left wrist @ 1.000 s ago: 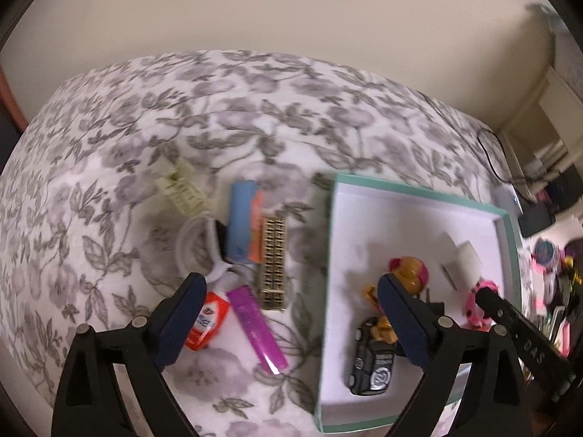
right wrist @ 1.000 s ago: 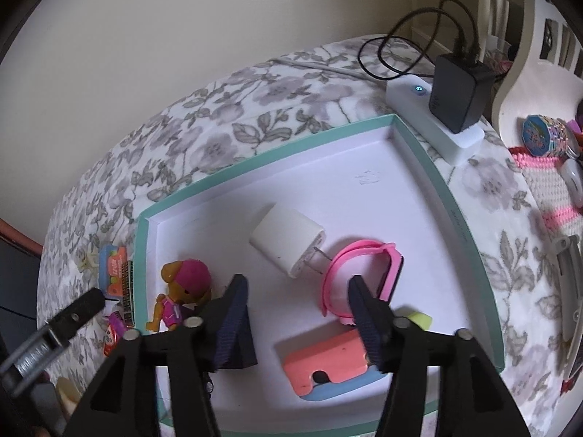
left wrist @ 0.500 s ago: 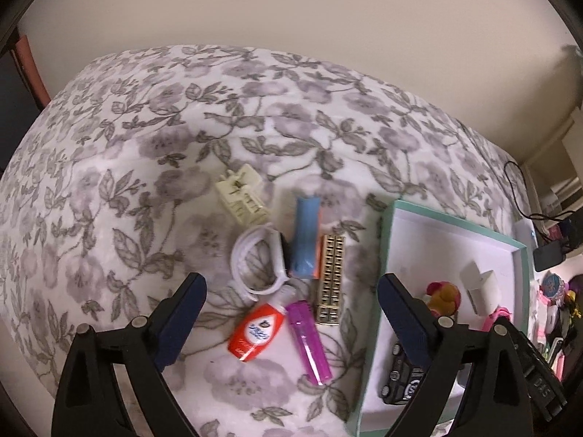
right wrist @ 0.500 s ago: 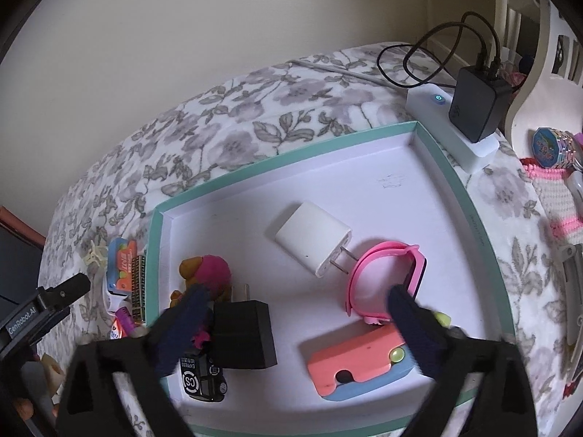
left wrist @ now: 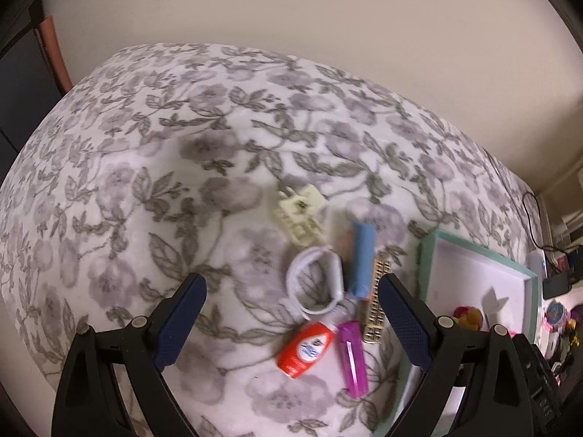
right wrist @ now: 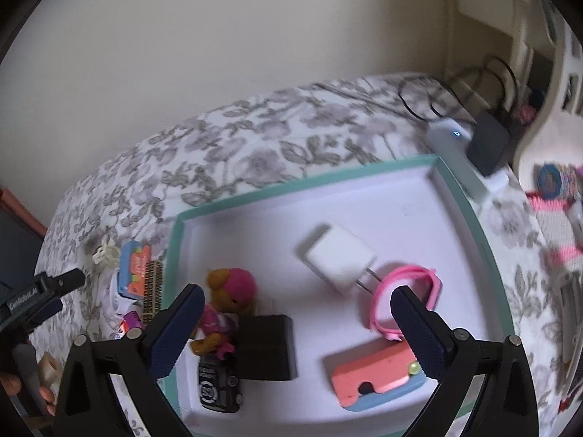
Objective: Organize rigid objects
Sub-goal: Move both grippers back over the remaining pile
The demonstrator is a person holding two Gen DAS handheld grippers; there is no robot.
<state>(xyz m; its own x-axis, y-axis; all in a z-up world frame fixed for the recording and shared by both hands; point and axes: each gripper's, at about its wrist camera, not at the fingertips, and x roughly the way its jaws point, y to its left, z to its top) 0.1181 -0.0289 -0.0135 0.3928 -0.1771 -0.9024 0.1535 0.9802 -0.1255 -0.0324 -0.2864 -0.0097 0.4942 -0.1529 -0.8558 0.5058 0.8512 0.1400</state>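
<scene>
Grippers, both yours: left gripper (left wrist: 291, 313) spread wide, empty, hovering above orange bottle (left wrist: 305, 349) and purple lighter (left wrist: 352, 357) lower centre; right gripper (right wrist: 294, 327) likewise apart over teal-rimmed tray (right wrist: 309, 178), black block (right wrist: 266, 346) between its fingers, white charger (right wrist: 337, 258) beyond.

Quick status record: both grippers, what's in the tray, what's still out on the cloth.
left gripper: open, empty, over the loose pile
right gripper: open, empty, over the tray
tray: white charger, pink band, doll, black block, toy car, pink case
cloth: cream clip, white ring, red bottle, purple tube
</scene>
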